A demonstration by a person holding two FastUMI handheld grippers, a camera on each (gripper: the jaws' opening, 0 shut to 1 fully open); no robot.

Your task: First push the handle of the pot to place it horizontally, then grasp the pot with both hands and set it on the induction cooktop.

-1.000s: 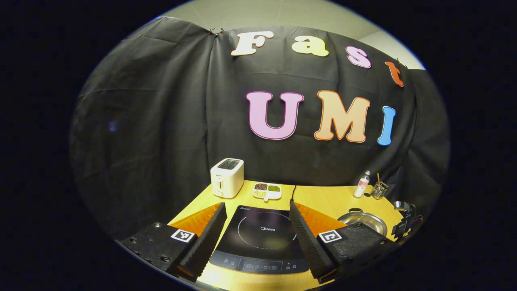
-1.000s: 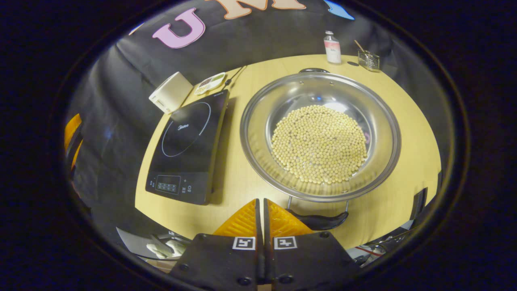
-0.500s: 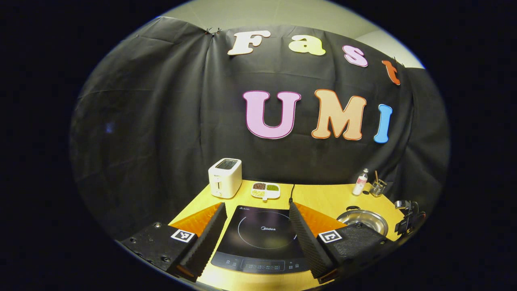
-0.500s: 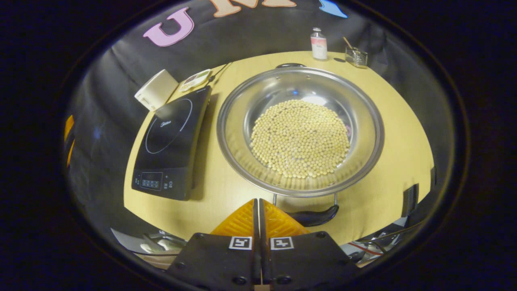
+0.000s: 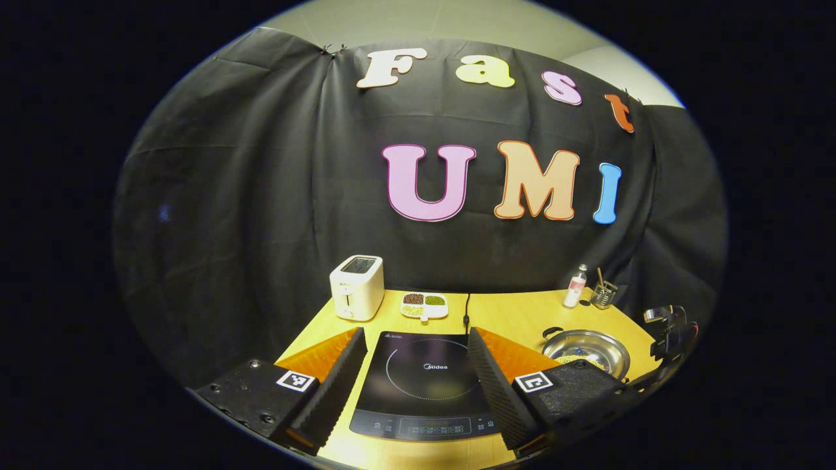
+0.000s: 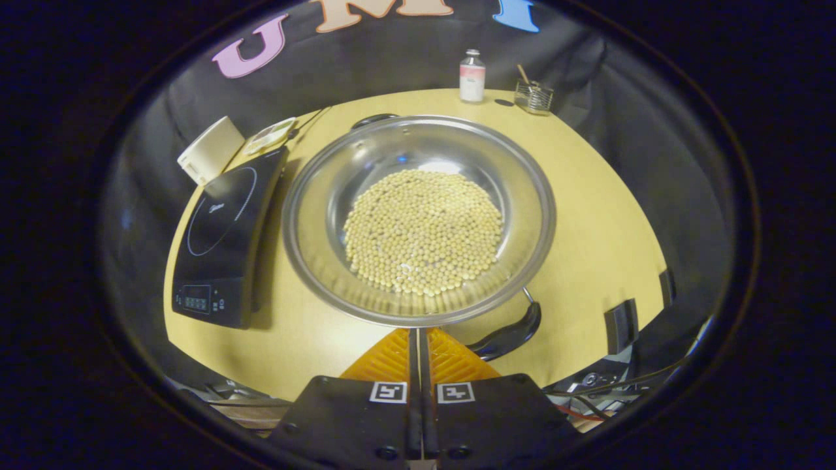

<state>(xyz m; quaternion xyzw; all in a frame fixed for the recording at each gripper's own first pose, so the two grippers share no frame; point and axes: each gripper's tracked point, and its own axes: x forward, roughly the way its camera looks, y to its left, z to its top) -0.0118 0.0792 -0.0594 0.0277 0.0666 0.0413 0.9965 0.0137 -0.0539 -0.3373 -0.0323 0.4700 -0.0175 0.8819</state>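
In the left gripper view, the left gripper [image 5: 415,385] is being held low over the near edge of the desk [image 5: 516,316] with its jaws spread wide, nothing between them, and the induction cooktop [image 5: 424,382] is being framed in the gap; compared with a second ago the scene is being shifted slightly leftward, and more of the pot [image 5: 586,349] is being revealed at the right, standing on the desk well apart from the cooktop. One toaster [image 5: 356,287], one divided dish [image 5: 424,305], one bottle [image 5: 575,287] and one small holder [image 5: 604,295] are being counted along the back. In the right gripper view, the right gripper [image 6: 418,356] is being kept with its jaws closed on nothing, just beside the pot rim. The near handle [image 6: 506,336] is being swung: a second ago it lay level below the rim, now it is slanting up to the right, so the pushing step is judged under way. Two handles, one pot and one layer of beans [image 6: 423,232] are being counted.
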